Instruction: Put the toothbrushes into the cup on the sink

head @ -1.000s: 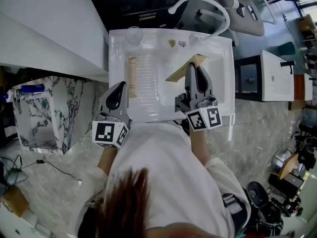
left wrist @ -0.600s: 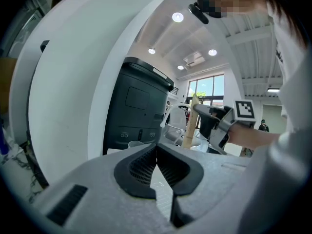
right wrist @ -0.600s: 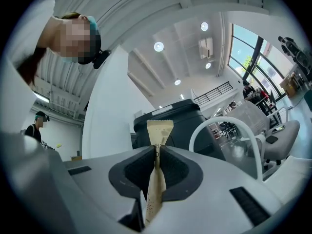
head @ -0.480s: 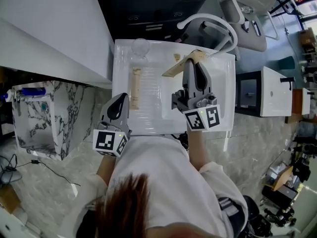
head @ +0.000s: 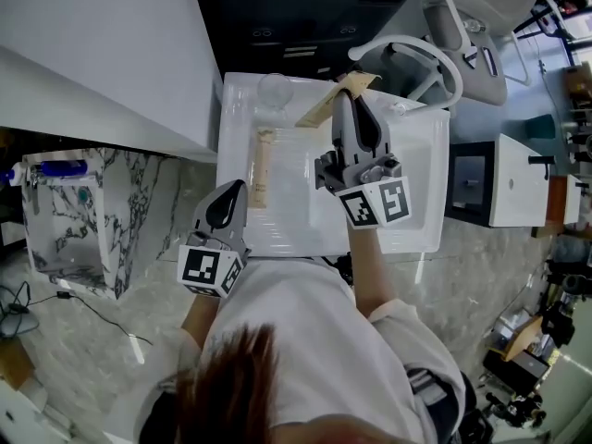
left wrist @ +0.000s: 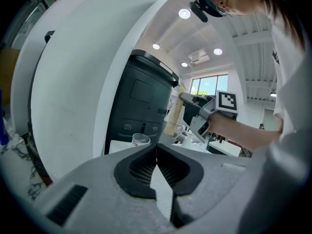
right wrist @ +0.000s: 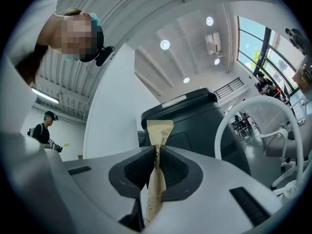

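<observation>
A white sink [head: 418, 202] lies below me. A clear cup [head: 275, 88] stands at its back left corner and also shows in the left gripper view as the cup [left wrist: 141, 139]. One paper-wrapped toothbrush [head: 262, 166] lies flat on the sink's left part. My right gripper [head: 346, 97] is shut on a second wrapped toothbrush [head: 326, 105], held tilted above the sink just right of the cup; its wrapper [right wrist: 158, 130] stands pinched between the pads. My left gripper [head: 233, 190] hovers at the sink's front left edge, shut and empty [left wrist: 156, 161].
A white curved faucet [head: 427, 49] arches over the sink's back right. A tall white cabinet [head: 102, 54] borders the left side, with a marble-patterned stand [head: 74, 211] below it. A dark machine [left wrist: 141, 101] sits behind the sink. A white unit [head: 520, 178] stands to the right.
My right gripper has carried the wrapped toothbrush away from me and leftward, from over the basin's middle to beside the cup. The left gripper has stayed near the front edge.
</observation>
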A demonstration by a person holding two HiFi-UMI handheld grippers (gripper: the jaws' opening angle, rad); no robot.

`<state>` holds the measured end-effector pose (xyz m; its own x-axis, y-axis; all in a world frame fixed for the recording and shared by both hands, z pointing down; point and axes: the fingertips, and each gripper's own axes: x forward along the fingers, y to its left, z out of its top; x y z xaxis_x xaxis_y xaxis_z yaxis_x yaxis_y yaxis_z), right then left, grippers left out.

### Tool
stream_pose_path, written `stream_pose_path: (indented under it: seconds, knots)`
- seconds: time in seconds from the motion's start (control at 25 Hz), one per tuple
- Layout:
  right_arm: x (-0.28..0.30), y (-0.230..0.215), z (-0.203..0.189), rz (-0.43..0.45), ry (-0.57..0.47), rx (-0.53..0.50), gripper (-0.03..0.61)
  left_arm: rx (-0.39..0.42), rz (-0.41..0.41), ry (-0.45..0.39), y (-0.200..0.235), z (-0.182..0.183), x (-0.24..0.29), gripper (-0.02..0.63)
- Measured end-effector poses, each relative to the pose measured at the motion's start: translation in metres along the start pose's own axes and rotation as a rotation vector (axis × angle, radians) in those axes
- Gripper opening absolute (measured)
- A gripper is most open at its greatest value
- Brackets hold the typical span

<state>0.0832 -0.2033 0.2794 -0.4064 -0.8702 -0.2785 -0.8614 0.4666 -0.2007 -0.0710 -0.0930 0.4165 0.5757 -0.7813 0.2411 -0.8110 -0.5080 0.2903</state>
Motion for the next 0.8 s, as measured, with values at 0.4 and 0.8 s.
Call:
stream_pose_path:
  seconds: [0.4, 0.8]
  knots:
    - [0.039, 0.000, -0.036, 0.019, 0.034, 0.029, 0.038, -0.015, 0.001, 0.029, 0.017, -0.001, 0.007, 0.015]
    - [0.067, -0.009, -0.054, 0.030, 0.042, 0.021, 0.038, -0.033, -0.025, 0.062, 0.015, -0.009, 0.017, 0.015]
